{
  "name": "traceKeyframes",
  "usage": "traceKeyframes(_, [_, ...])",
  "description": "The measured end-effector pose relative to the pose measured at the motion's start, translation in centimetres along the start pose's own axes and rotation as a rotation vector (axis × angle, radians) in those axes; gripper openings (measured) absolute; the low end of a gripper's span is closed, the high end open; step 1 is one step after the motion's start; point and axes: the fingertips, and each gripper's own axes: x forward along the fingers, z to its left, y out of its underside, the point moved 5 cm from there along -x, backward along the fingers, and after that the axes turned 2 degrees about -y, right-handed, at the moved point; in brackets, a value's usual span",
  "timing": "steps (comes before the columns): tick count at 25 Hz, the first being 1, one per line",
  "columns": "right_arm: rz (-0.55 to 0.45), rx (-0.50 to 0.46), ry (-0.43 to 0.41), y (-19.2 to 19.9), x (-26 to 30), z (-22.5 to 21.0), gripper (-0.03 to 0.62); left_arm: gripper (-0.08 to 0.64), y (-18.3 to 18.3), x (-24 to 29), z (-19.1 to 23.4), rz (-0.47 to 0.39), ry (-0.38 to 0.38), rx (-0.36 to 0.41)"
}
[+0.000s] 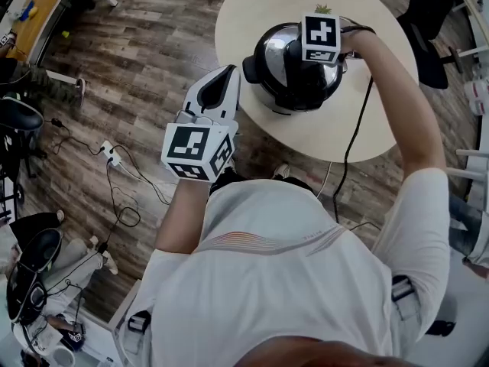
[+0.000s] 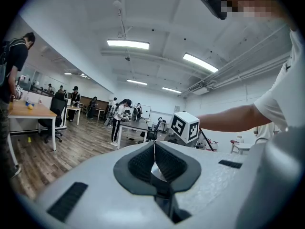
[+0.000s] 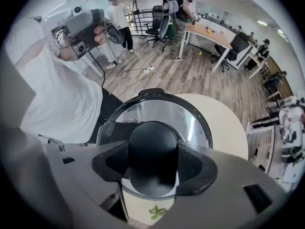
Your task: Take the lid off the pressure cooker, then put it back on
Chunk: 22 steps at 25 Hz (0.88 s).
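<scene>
A shiny black-and-steel pressure cooker [image 1: 284, 79] stands on the round cream table [image 1: 252, 14]. Its mirror-bright lid [image 3: 193, 123] sits on the pot, with a black handle [image 3: 152, 144] across the middle. My right gripper [image 3: 153, 163] points straight down over it, and both pads press the sides of that handle. In the head view the right gripper [image 1: 318, 55] is mostly under its marker cube. My left gripper [image 1: 228, 75] hangs off the table's near-left edge, level, jaws shut with nothing between them; the left gripper view shows the left gripper [image 2: 154, 147] aimed out across the room.
A black cable [image 1: 353, 128] runs from the cooker over the table's near edge. A small green plant [image 3: 157, 212] sits beside the pot. A power strip [image 1: 111, 153] and cords lie on the wood floor. Desks [image 2: 28, 111], chairs and people fill the room behind.
</scene>
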Motion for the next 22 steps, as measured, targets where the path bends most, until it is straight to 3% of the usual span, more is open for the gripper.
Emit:
traceKeyframes(4, [0.05,-0.128,-0.011,-0.3,0.3,0.3,0.281,0.008,0.1,-0.4,0.3,0.002,-0.014,-0.001])
traceKeyframes(15, [0.01,-0.046,0.008,0.2,-0.3,0.3,0.291,0.008,-0.4,-0.2,-0.4,0.001,-0.002,0.011])
traceKeyframes(18, [-0.088,0.0,0.041,0.3,-1.8,0.6,0.302,0.008,-0.5,-0.4,-0.5,-0.005,0.0,0.014])
traceKeyframes(22, [-0.346,0.095,0.181,0.2,-7.0,1.7,0.299,0.008,-0.6,-0.3,-1.0,-0.005,0.018,0.007])
